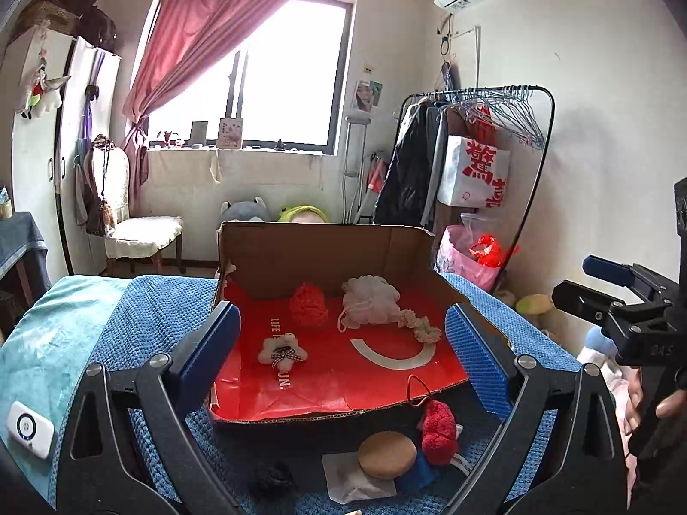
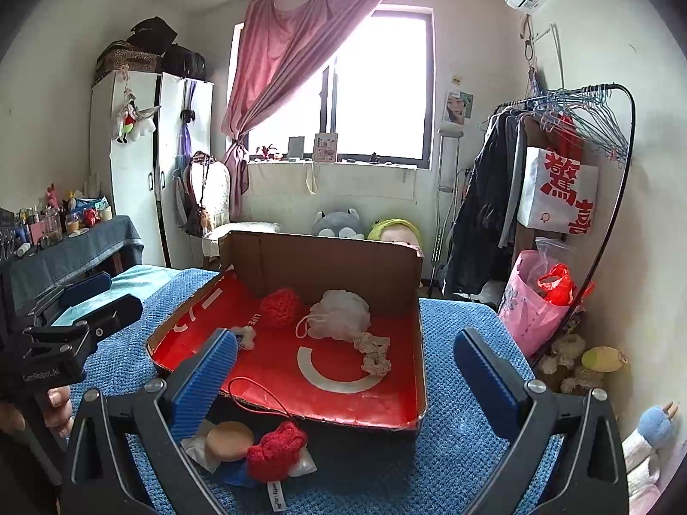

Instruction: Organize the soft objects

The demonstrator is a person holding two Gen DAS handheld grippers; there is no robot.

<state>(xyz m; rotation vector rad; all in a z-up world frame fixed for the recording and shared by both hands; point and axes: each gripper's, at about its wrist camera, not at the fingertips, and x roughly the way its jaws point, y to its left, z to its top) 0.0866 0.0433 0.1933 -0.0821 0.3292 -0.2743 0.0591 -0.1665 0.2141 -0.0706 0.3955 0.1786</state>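
Note:
A cardboard box with a red lining stands on a blue-covered bed. Inside lie a red knitted ball, a white mesh puff, a cream scrunchie and a small cream star plush. In front of the box lie a red knitted item with a cord, a round tan puff and a black scrunchie. My left gripper is open and empty above the box front. My right gripper is open and empty, further right.
A white device lies on the teal blanket at the left. A clothes rack with bags stands right of the bed, plush toys on the floor below it. A cluttered side table is at the left.

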